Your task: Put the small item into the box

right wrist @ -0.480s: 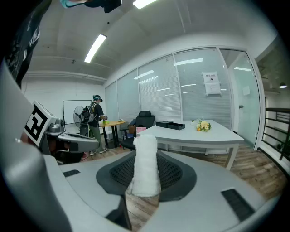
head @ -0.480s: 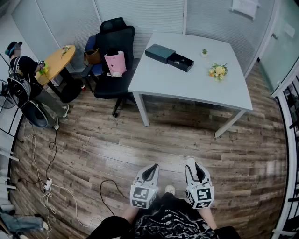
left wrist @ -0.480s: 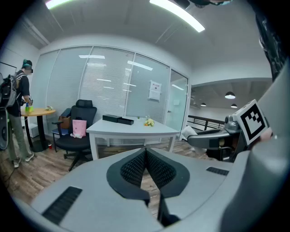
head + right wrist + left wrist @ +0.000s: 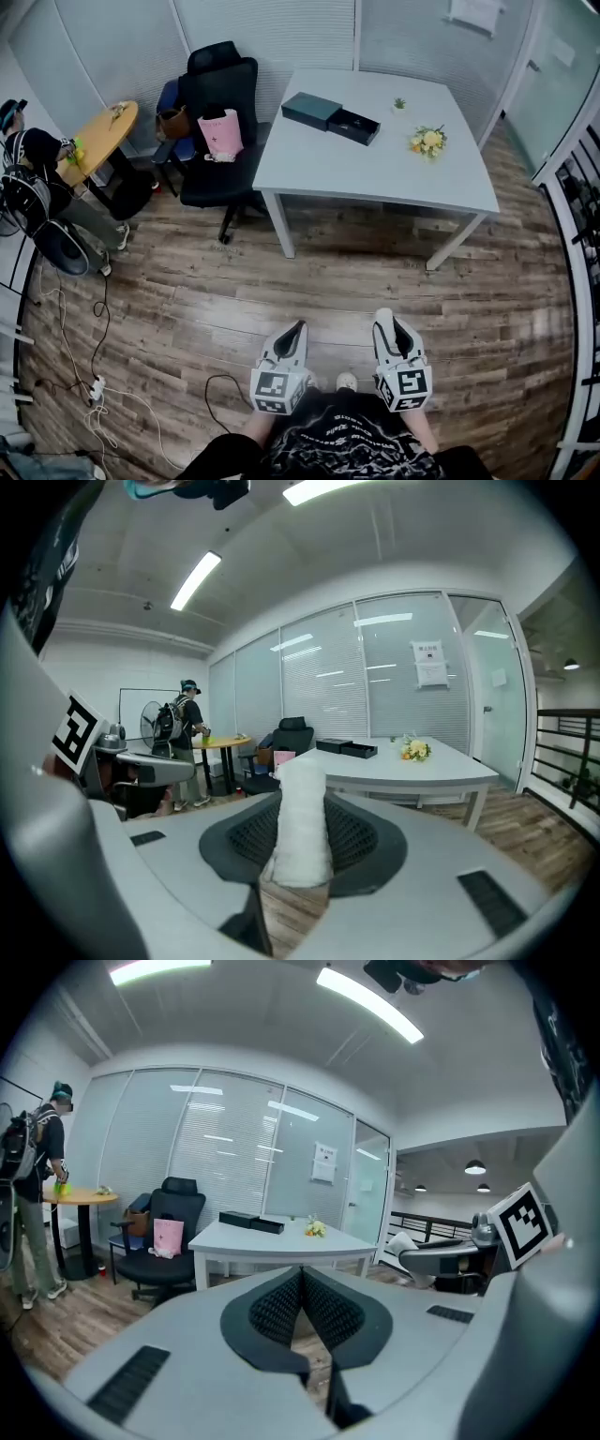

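A small white, fuzzy, roll-shaped item [image 4: 302,822] stands upright between the pads of my right gripper [image 4: 302,808], which is shut on it. In the head view that right gripper [image 4: 384,317] and the left gripper [image 4: 298,326] are held low in front of my body, over the wood floor. The left gripper [image 4: 301,1275] is shut with its pads touching and nothing between them. The black box [image 4: 312,110] lies on the far side of the white table [image 4: 375,173], with its open black tray [image 4: 355,126] beside it. This box [image 4: 347,749] is well ahead of both grippers.
Yellow flowers [image 4: 427,141] and a tiny plant [image 4: 399,103] are on the table. A black office chair [image 4: 220,89] with a pink bag [image 4: 219,133] stands left of it. Further left are a round yellow table [image 4: 98,136] and a person [image 4: 28,155]. Cables [image 4: 94,384] trail on the floor.
The head view has shifted slightly, so the table sits a little further left and up. Both grippers stay low in front of my body, the right one still holding the white item.
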The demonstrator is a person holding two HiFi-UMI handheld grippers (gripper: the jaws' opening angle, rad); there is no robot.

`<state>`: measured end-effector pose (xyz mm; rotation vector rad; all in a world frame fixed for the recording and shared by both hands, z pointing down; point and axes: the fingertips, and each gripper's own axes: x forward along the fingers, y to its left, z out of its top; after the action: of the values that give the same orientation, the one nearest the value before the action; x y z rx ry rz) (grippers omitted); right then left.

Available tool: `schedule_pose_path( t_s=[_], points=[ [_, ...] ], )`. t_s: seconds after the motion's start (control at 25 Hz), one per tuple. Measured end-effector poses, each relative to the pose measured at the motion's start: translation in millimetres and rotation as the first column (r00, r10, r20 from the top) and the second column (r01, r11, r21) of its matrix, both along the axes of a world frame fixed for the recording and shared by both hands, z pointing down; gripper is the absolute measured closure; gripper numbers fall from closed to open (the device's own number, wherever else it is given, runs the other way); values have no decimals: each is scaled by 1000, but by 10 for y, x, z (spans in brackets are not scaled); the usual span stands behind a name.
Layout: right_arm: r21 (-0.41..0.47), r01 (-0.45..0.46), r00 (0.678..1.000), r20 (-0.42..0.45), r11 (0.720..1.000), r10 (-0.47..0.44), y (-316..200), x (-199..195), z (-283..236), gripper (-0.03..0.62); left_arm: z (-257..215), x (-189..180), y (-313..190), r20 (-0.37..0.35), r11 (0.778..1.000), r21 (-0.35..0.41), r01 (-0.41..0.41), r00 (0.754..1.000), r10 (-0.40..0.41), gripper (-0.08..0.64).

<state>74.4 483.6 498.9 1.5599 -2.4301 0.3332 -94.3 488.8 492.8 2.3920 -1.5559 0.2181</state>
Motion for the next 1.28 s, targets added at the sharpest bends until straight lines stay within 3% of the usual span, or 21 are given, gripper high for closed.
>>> schedule_pose_path(
  t_s=[0.44, 0.72, 0.96, 1.28],
  points=[
    [-7, -90, 995, 38, 996, 91, 125, -286, 95, 448, 67, -380, -21, -10, 998, 6, -69, 998, 69, 543],
    [-20, -102, 994, 35, 995, 103, 62, -274, 179, 449, 172, -401, -81, -3, 996, -9, -83, 997, 83, 543],
    [-30, -41, 998, 54, 999, 43, -403, -251, 276, 449, 214, -347, -451, 8, 999, -8, -45, 999, 45, 543],
    [-26, 82, 995, 53, 996, -81, -1509, -161, 243, 449, 136, -152, -1260, 16, 999, -22, 44, 999, -44, 543]
  ],
)
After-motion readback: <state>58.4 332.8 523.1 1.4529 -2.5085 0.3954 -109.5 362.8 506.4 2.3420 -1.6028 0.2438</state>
